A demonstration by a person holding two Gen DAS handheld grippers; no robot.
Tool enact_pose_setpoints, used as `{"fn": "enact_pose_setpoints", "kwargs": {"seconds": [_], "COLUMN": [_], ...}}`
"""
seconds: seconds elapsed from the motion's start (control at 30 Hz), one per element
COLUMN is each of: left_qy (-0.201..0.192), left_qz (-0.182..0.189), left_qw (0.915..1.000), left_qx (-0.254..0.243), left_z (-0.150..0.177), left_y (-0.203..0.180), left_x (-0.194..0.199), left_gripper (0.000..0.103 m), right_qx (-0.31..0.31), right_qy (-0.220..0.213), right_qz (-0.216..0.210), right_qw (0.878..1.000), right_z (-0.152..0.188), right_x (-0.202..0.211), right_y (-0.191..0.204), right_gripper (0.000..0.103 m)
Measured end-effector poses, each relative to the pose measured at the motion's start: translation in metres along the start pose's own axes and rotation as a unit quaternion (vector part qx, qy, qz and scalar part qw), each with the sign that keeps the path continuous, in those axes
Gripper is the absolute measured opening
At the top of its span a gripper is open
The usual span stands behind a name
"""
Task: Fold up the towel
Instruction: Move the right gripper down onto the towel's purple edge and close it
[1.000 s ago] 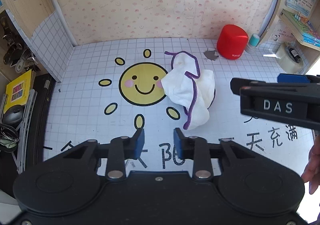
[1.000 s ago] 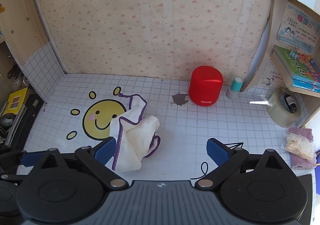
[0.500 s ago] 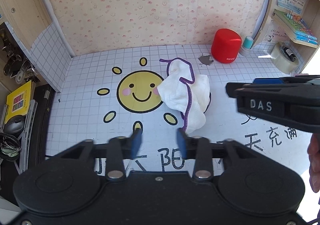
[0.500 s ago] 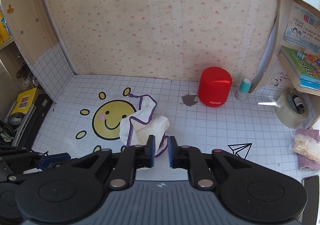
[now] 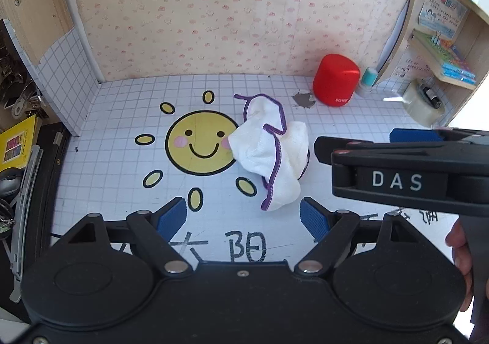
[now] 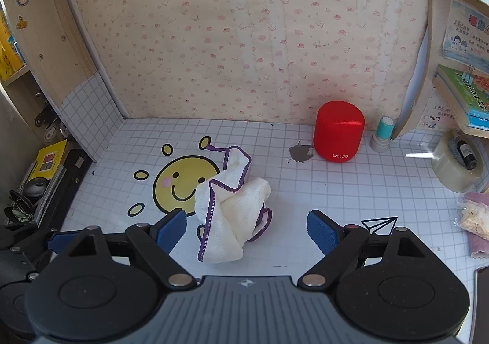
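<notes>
A white towel with purple edging [image 5: 269, 151] lies crumpled on the gridded table mat, just right of a yellow sun face [image 5: 200, 142]. It also shows in the right wrist view [image 6: 232, 209]. My left gripper [image 5: 243, 217] is open and empty, held above the mat just short of the towel's near end. My right gripper [image 6: 246, 228] is open and empty, with the towel's near end lying between its blue pads. The right gripper's body [image 5: 406, 173] crosses the right side of the left wrist view.
A red cylinder speaker [image 6: 339, 131] stands at the back right near a small teal-capped bottle [image 6: 382, 134]. A tape roll [image 6: 455, 165] and a pink cloth [image 6: 476, 221] lie at the right. Shelves with books flank the right, clutter the left.
Both grippers have opened wide; half a second ago each stood nearly shut. The towel has not moved.
</notes>
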State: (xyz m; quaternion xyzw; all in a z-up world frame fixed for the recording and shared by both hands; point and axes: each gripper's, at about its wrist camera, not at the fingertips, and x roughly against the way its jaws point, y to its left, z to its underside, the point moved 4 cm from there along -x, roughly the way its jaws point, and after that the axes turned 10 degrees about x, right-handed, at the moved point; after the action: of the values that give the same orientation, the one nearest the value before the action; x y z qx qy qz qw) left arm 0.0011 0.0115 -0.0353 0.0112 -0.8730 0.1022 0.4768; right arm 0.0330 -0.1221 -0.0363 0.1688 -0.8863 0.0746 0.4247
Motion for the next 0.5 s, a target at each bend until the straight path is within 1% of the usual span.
{"fn": "enact_pose_setpoints", "kwargs": {"seconds": [0.03,0.1,0.13,0.2,0.23,0.27,0.37,0.43,0.5], "left_qy": [-0.005,-0.009,-0.007,-0.003,-0.007,-0.012,-0.008,-0.007,0.002], "left_qz": [-0.006,-0.033,-0.053,-0.097,-0.110,-0.112,-0.088,-0.047,-0.020], "left_qw": [1.0000,0.9994,0.9984,0.9941,0.9920,0.9912,0.9945,0.9984,0.9998], "left_qx": [0.000,-0.008,-0.016,-0.047,-0.062,-0.070,-0.057,-0.030,-0.009], "left_z": [-0.001,-0.004,-0.005,-0.004,-0.003,-0.002,-0.002,-0.002,-0.002], "left_y": [0.001,0.001,0.000,-0.002,-0.004,-0.004,-0.002,0.005,0.009], "left_x": [0.000,-0.002,-0.004,-0.008,-0.009,-0.008,-0.008,-0.006,-0.007], "left_gripper": [0.082,0.083,0.083,0.083,0.083,0.083,0.083,0.083,0.083], "right_qx": [0.000,0.000,0.000,0.003,0.002,0.002,-0.002,-0.006,-0.009], "right_qy": [-0.001,-0.001,-0.002,-0.012,-0.014,-0.017,-0.014,-0.012,-0.009], "right_qz": [0.000,0.003,0.003,-0.002,-0.001,0.001,-0.001,-0.003,-0.005], "right_qw": [1.000,1.000,1.000,1.000,1.000,1.000,1.000,1.000,1.000], "right_z": [0.000,0.000,0.000,0.000,-0.001,-0.001,-0.002,-0.003,-0.004], "right_x": [0.000,0.000,0.000,0.001,0.001,0.001,-0.003,-0.005,-0.008], "right_y": [0.000,-0.001,-0.001,-0.002,-0.003,-0.003,-0.005,-0.006,-0.007], "right_gripper": [0.086,0.086,0.086,0.086,0.086,0.086,0.086,0.086,0.086]}}
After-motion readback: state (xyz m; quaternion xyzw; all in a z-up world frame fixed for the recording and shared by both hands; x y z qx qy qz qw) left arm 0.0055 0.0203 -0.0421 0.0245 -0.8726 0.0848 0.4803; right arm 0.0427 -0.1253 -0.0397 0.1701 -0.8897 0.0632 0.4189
